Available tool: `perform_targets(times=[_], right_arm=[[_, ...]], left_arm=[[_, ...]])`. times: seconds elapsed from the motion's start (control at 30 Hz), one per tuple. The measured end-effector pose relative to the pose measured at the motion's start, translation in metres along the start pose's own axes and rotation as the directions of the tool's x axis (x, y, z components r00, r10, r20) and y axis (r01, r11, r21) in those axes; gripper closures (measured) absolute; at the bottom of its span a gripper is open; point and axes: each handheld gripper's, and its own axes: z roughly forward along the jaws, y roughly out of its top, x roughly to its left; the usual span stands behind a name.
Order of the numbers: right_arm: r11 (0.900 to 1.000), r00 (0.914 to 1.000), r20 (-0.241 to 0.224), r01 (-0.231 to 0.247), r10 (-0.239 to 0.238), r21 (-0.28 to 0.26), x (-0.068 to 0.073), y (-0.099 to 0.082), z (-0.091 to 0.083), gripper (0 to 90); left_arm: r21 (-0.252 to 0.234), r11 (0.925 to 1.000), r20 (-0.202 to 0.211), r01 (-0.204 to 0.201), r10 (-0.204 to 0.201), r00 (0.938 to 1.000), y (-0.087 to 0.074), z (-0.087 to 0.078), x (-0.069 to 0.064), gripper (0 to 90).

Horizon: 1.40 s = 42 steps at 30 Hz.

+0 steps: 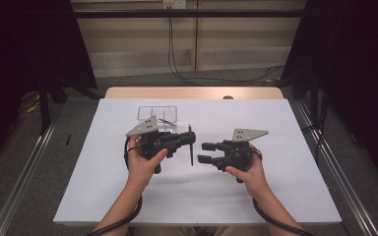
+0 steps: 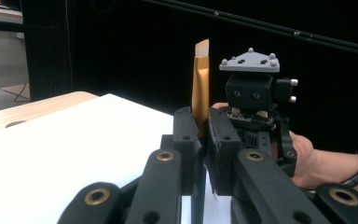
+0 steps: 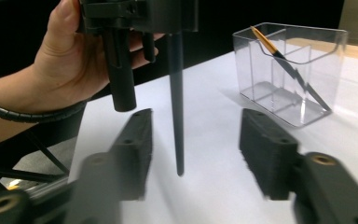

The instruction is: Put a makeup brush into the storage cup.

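Black-handled brush point(image 1: 191, 146) stands upright over the white table point(image 1: 103, 187) — clamped in the left hand-held gripper point(image 2: 204, 140) — while the right hand-held gripper point(image 3: 196, 149) gapes beside it, holding nothing.

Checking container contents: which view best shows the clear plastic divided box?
The right gripper view: the clear plastic divided box appears close, with a gold-and-black brush leaning inside. The high view shows it small, behind the left gripper.

Left gripper point(image 1: 191, 139) fingers clamped tight; right gripper point(image 1: 204, 152) fingers apart — hands level.
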Motion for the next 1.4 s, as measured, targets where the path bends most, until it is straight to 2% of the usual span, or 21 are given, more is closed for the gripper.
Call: perform_targets(times=[0.23,0.4,0.63,0.97,1.4], right_arm=[[0.9995,0.9985,0.050,0.022,-0.023,0.025,-0.003,0.001,-0.015,30.0],[0.9997,0.9955,0.094,0.004,-0.007,0.025,-0.006,-0.001,-0.027,24.6],[0.9994,0.9930,0.115,0.023,-0.026,0.025,-0.007,-0.003,-0.038,18.1],[0.9991,0.9871,0.157,0.022,-0.028,0.035,-0.009,-0.005,-0.053,14.0],[0.9988,0.9753,0.219,0.016,-0.026,0.046,-0.011,-0.010,-0.077,10.7]], left_arm=[[-0.010,0.9999,-0.007,0.005,-0.005,1.0000,0.001,-0.002,0.001,83.5],[-0.009,1.0000,-0.011,0.001,-0.001,0.9999,0.001,-0.002,0.002,83.5],[-0.011,0.9999,-0.019,-0.006,0.006,0.9998,0.002,-0.004,0.002,83.4],[-0.013,0.9998,-0.025,-0.013,0.012,0.9996,0.006,-0.007,0.001,83.3],[-0.018,0.9997,-0.033,-0.017,0.017,0.9993,0.006,-0.010,0.002,83.4]])
